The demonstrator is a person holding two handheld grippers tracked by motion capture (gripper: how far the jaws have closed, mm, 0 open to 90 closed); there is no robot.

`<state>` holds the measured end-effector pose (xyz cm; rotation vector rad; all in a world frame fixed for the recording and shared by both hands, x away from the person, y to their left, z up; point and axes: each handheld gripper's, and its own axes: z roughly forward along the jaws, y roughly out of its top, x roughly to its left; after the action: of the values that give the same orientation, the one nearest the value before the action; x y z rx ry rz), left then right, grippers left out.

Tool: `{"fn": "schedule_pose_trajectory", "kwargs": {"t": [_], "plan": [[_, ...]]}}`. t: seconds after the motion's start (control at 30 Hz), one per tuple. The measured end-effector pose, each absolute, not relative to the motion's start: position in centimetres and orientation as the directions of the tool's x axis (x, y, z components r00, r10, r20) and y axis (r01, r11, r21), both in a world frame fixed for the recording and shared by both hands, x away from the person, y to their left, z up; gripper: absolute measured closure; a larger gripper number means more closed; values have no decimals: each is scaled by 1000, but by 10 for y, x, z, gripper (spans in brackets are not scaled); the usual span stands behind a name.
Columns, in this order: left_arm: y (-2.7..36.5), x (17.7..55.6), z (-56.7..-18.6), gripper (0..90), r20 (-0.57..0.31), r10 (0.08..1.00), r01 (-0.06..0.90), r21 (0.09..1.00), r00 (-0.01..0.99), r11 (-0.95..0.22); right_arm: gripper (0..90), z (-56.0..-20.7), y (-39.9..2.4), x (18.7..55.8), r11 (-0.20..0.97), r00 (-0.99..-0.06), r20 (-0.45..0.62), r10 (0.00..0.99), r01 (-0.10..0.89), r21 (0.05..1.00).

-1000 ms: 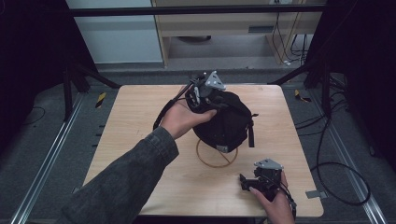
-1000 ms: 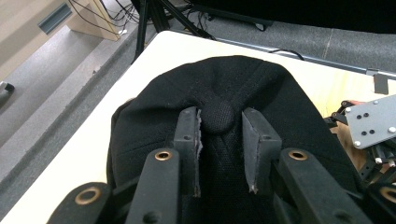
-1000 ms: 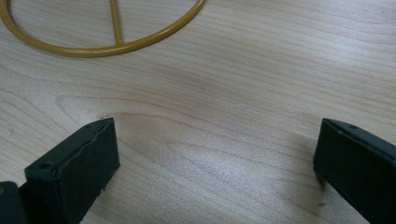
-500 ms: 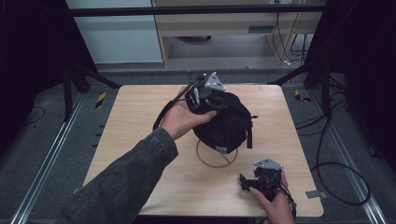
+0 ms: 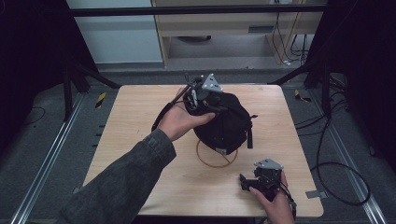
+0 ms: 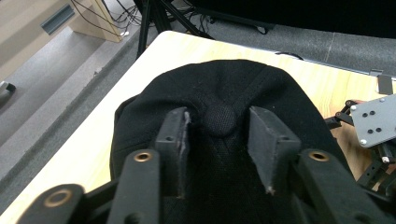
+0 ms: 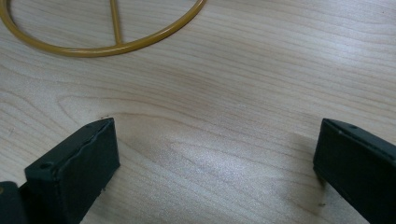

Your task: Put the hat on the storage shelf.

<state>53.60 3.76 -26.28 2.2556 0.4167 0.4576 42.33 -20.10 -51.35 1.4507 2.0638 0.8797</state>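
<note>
**Left tongs on the cap's crown, right tongs wide apart at the bench's near edge**

My left tongs (image 5: 201, 93) sit on top of a black baseball cap (image 5: 229, 122) near the middle of the bench (image 5: 140, 140). In the left gripper view my two jaws stand apart, one on each side of the cap's top button (image 6: 220, 119), with black fabric bunched between them. They press onto the crown, but I cannot tell whether they pinch the cloth or merely rest against it. My left hand (image 5: 180, 119) wraps the tool, and my dark sleeve (image 5: 121, 182) crosses the bench from the near left corner.

The cap stands on a yellow wire ring stand (image 5: 215, 157), whose hoop lies flat on the wood and shows just below the cap's near side. The cap's adjusting strap (image 5: 249, 135) hangs down on its right.

My right tongs (image 5: 252, 181) rest low at the near right of the bench, well apart from the cap, held in my right hand (image 5: 273, 200). In the right gripper view the jaws are spread wide over bare wood grain, holding nothing, and an arc of the yellow ring with one straight spoke (image 7: 114, 23) lies ahead of them.
</note>
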Motion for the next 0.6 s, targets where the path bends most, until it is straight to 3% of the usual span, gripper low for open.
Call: {"fn": "schedule_pose_trajectory", "kwargs": {"t": [0.33,0.6], "plan": [[39,530,-264,269,178,442,139,792,879,-595,4,-514,-201,423,238,-334,-12,943,644,727],[43,517,-267,139,159,412,124,804,897,-581,4,-513,-201,423,236,-333,-10,943,647,725]]}}
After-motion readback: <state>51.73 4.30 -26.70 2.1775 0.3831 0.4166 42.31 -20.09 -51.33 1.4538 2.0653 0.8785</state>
